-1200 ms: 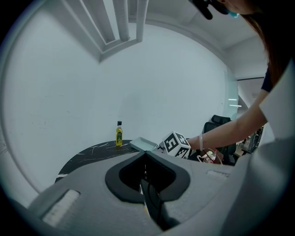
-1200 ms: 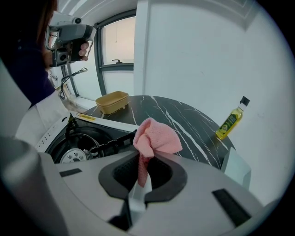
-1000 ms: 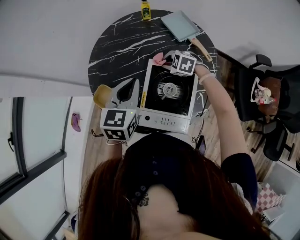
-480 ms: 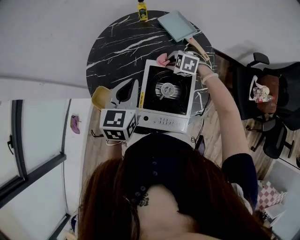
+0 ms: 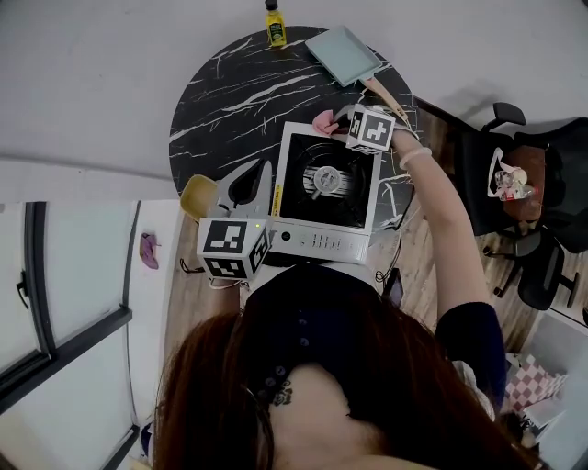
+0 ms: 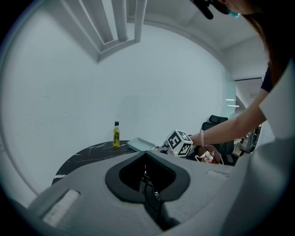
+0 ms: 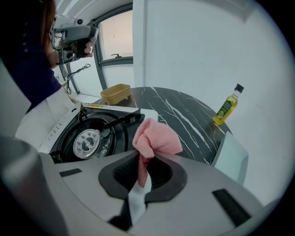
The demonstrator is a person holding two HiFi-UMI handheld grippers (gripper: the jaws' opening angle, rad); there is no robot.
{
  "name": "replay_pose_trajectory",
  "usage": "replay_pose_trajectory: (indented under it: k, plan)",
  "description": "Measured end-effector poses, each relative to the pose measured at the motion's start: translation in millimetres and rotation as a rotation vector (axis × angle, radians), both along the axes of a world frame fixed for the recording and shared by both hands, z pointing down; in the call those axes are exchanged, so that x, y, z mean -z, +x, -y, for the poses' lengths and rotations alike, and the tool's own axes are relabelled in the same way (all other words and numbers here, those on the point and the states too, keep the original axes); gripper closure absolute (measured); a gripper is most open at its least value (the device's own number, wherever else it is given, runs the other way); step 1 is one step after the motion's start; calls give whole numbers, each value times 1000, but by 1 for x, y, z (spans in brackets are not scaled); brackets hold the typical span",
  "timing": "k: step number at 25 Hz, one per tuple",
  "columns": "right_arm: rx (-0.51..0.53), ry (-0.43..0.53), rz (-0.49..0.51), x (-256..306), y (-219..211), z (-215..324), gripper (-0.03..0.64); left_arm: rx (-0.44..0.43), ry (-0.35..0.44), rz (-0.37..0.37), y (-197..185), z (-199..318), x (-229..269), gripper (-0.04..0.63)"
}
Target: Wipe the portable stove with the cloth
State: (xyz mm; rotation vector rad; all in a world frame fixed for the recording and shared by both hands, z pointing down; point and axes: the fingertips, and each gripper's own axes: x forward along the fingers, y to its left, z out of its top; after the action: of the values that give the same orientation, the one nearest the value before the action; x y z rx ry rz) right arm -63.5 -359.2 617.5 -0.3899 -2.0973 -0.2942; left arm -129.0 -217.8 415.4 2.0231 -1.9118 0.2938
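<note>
The portable stove sits on the round black marble table, its burner and black top exposed. My right gripper is shut on a bunched pink cloth, which hangs at the stove's far edge; I cannot tell whether the cloth touches the stove. My left gripper hovers beside the stove's left side, jaws shut on nothing. In the left gripper view, the left gripper points across the table toward the right one's marker cube.
A yellow oil bottle stands at the table's far edge, with a pale blue rectangular pan to its right. A small yellow dish lies left of the stove. Office chairs stand at the right.
The right gripper with the pink cloth has crept a little to the right along the stove's far edge. The left gripper has stayed put.
</note>
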Motion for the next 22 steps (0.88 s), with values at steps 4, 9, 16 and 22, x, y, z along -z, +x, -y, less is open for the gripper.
replay_pose_trajectory:
  k: [4, 9, 16, 22]
  plan:
    - [-4, 10, -12, -1, 7, 3, 581, 0, -1, 2, 0, -1, 0, 583]
    - [-4, 9, -15, 1, 14, 5, 581, -5, -3, -1, 2, 0, 0, 583]
    - [-5, 7, -24, 1, 25, 8, 581, -12, -2, 2, 3, 2, 1, 583]
    - [9, 13, -39, -1, 29, 10, 581, -12, -4, -1, 4, 2, 0, 583]
